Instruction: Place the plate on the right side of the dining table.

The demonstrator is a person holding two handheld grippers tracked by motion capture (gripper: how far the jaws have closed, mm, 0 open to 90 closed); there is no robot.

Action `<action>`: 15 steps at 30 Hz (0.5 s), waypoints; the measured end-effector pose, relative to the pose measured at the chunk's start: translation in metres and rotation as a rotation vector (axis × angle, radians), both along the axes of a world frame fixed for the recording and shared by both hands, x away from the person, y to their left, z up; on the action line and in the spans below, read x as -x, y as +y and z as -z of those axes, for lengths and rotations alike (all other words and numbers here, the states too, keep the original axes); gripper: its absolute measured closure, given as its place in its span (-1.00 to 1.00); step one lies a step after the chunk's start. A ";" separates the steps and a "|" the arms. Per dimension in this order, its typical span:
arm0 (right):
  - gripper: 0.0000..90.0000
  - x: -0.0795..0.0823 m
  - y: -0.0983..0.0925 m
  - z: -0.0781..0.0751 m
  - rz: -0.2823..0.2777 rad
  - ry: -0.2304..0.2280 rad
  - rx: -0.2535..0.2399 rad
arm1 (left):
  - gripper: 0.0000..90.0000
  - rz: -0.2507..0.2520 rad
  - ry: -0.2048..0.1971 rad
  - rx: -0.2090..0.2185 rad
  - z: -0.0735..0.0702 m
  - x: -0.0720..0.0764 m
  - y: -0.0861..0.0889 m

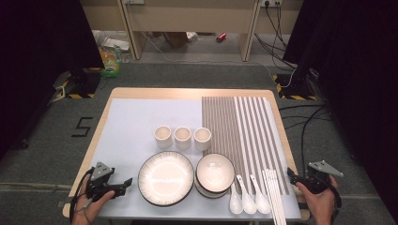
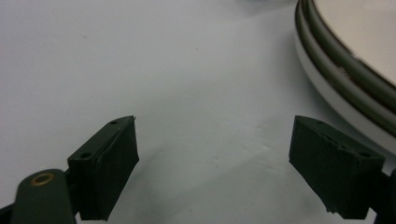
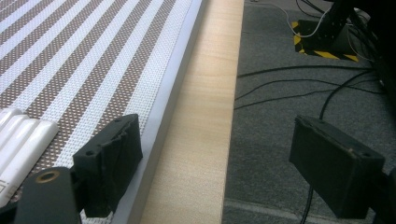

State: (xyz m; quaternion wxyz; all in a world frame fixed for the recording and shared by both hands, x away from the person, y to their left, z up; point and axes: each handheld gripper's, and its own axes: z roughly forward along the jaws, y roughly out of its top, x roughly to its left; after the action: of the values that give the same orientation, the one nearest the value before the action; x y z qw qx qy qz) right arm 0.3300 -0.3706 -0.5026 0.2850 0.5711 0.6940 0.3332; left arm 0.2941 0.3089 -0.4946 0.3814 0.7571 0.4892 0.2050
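Resting near the table's front edge, the left gripper (image 1: 127, 183) has its jaws apart and empty, just beside the stacked plates (image 1: 166, 178). They look heavy, glazed, slippery and fragile; gripping the rim (image 2: 345, 77) seems safest. The right gripper (image 1: 292, 174) is wide apart too.

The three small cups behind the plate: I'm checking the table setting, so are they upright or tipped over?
Upright. In the high view all three cups show round open mouths facing up, in a row.
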 end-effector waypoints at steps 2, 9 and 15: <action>-0.62 0.000 0.000 0.000 -0.001 -0.001 0.002 | -0.67 0.012 -0.011 0.025 -0.006 0.005 0.000; -0.62 0.000 0.000 0.000 -0.004 -0.002 0.003 | -0.67 0.061 -0.023 0.054 -0.023 0.025 -0.010; -0.61 0.000 0.001 0.000 -0.002 -0.001 0.005 | -0.67 0.109 -0.047 0.064 -0.030 0.036 -0.019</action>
State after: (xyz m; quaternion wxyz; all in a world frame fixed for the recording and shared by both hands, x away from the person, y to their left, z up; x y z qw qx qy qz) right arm 0.3300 -0.3700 -0.5022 0.2861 0.5695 0.6953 0.3321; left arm 0.2576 0.2900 -0.4650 0.4272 0.7651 0.4445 0.1858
